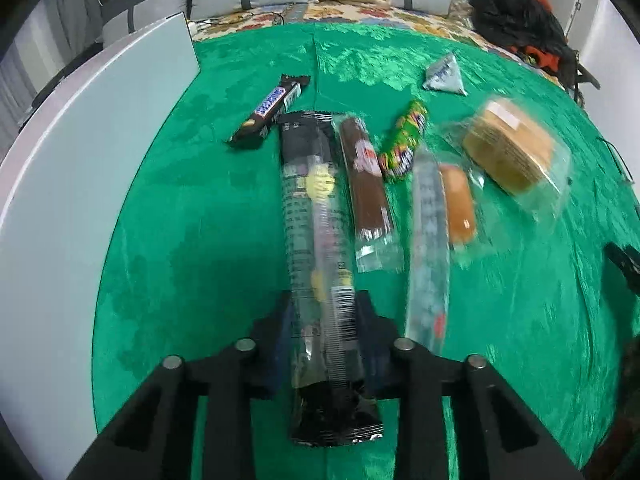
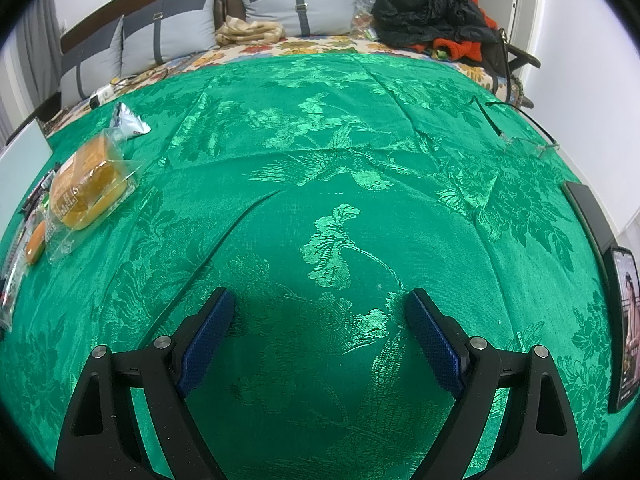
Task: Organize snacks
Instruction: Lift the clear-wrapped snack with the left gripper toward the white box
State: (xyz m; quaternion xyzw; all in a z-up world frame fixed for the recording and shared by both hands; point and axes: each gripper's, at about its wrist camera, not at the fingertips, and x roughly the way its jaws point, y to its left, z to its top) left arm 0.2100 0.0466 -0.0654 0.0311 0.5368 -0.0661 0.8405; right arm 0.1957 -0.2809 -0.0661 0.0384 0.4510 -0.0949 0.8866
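Note:
My left gripper (image 1: 323,300) is shut on a long black and clear snack pack (image 1: 316,216) and holds it over the green cloth (image 1: 200,220). Beyond it lie a Snickers bar (image 1: 272,110), a brown bar in clear wrap (image 1: 366,184), a colourful candy pack (image 1: 404,142), a long clear pack (image 1: 428,240), a small orange cake (image 1: 458,208), a wrapped sandwich cake (image 1: 510,146) and a silver triangular pack (image 1: 444,74). My right gripper (image 2: 320,308) is open and empty over bare green cloth (image 2: 340,160). The sandwich cake (image 2: 86,184) and silver pack (image 2: 128,122) lie far to its left.
A white board (image 1: 80,160) stands along the left. Glasses (image 2: 520,136) and a phone (image 2: 626,328) lie at the right of the cloth. Cushions (image 2: 296,4) and a pile of dark and orange clothes (image 2: 436,12) lie at the back.

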